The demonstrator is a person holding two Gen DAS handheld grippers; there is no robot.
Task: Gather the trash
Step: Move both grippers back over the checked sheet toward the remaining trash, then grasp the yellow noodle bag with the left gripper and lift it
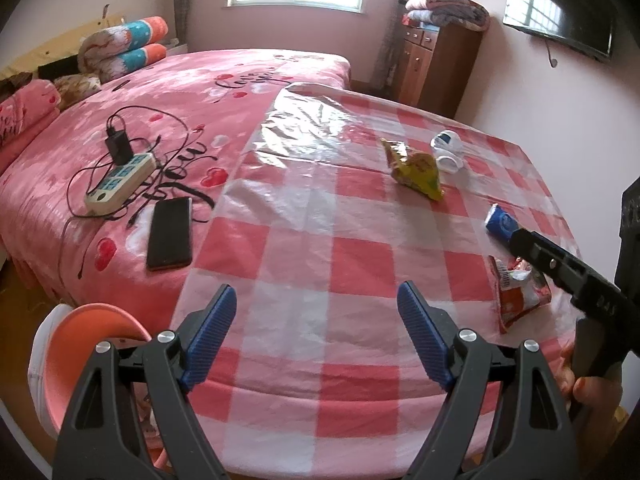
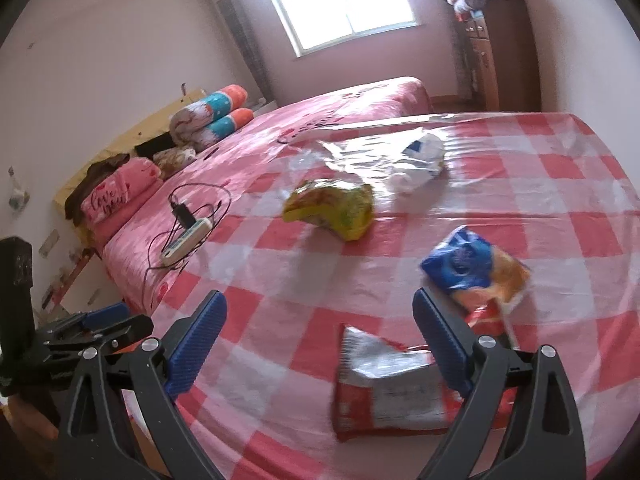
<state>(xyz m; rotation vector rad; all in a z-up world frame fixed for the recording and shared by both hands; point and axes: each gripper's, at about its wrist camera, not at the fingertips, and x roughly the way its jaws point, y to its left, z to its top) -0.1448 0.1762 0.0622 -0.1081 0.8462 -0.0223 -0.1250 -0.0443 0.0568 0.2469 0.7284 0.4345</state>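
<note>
Trash wrappers point(image 2: 388, 388) litter checked tablecloth point(image 1: 320, 264) beside bed point(image 1: 192, 92); both grippers' fingers point(image 1: 216, 332) open, empty.

**Four wrappers spread ahead of your claws**

Just beyond your right gripper point(image 2: 320, 340), a crumpled red-and-silver snack bag point(image 2: 384, 388) lies flat, its near edge by the right-hand pad. Past that pad sits a blue wrapper point(image 2: 460, 262), puffed up and tilted. Farther ahead, centred, a yellow-green bag point(image 2: 332, 208) lies crinkled. Farthest off is a white-and-blue bag point(image 2: 420, 160), scrunched and slumped.
</note>
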